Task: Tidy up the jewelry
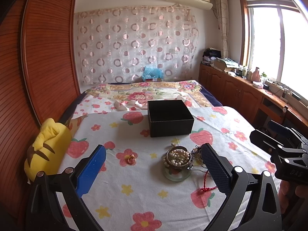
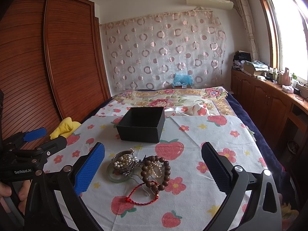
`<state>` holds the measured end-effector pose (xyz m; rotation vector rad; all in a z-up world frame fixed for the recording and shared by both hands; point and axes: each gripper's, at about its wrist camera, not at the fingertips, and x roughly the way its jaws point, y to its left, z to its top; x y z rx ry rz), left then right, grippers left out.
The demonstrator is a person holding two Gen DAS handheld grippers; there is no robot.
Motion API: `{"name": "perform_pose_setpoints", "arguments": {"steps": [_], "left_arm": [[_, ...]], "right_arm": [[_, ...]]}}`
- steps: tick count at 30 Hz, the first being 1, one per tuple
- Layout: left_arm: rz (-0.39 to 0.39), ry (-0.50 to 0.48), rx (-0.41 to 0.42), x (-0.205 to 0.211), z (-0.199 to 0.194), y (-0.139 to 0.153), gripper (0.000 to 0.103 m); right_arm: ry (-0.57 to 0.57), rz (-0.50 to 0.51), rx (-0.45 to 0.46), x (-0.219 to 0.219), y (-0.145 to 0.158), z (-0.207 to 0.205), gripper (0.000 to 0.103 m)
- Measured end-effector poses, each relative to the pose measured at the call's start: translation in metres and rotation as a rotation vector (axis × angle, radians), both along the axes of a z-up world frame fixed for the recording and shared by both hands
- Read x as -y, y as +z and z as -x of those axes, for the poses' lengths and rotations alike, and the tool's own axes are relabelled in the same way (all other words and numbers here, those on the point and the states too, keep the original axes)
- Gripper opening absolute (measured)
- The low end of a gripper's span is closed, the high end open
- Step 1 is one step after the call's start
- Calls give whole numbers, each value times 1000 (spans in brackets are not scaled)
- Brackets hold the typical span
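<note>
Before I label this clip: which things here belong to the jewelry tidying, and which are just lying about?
For the job:
black box
gold ring
pearl-filled bangle
wooden bead bracelet
red cord bracelet
jade bangle

Lying about:
yellow plush toy
floral blanket

- Black box (image 2: 141, 124)
- White cloth (image 2: 192, 173) printed with red strawberries and yellow flowers
- Brown wooden bead bracelet (image 2: 165, 171)
- Red cord bracelet (image 2: 142, 196)
- Gold ring (image 1: 131, 159)
- White pearls (image 1: 179, 156)
- Yellow plush (image 1: 48, 146), brown stripes
</note>
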<state>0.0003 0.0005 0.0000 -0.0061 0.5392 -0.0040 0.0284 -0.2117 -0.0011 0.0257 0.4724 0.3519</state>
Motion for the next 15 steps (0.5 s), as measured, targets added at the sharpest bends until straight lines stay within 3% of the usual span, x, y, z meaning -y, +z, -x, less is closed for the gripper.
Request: {"name": "perform_pose_setpoints", "arguments": {"steps": [15], "left_arm": [[4, -7, 5, 7, 4, 3, 96]], "right_arm": [[0, 0, 1, 0, 0, 1, 101]]}}
